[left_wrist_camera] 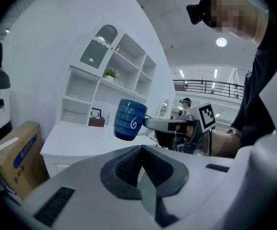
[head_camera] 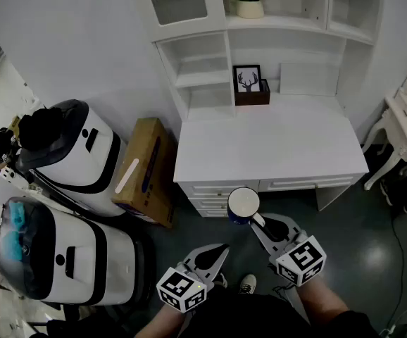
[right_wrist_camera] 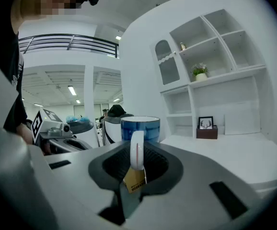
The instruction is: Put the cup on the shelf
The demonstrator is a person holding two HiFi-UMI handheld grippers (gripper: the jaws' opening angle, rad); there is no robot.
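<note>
1. The right claw [head_camera: 258,222] is clamped on the white handle of the blue ceramic cup [head_camera: 243,204], which is held upright in the air just in front of the white tabletop [head_camera: 274,146].
2. The left claw [head_camera: 220,251] hangs beside it, jaws together and holding nothing.
3. The white shelf unit [head_camera: 202,76] stands at the tabletop's back, well apart from the cup.

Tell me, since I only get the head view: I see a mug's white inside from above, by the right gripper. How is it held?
Observer: The right gripper has its fingers shut on the white handle of the mug.
Operator: What does its outside look like?
Observer: Ribbed blue, with a white swirl, in the left gripper view.
Operator: Anything else hidden from me?
Observer: A small yellowish label sits between the fingers, under the handle.
</note>
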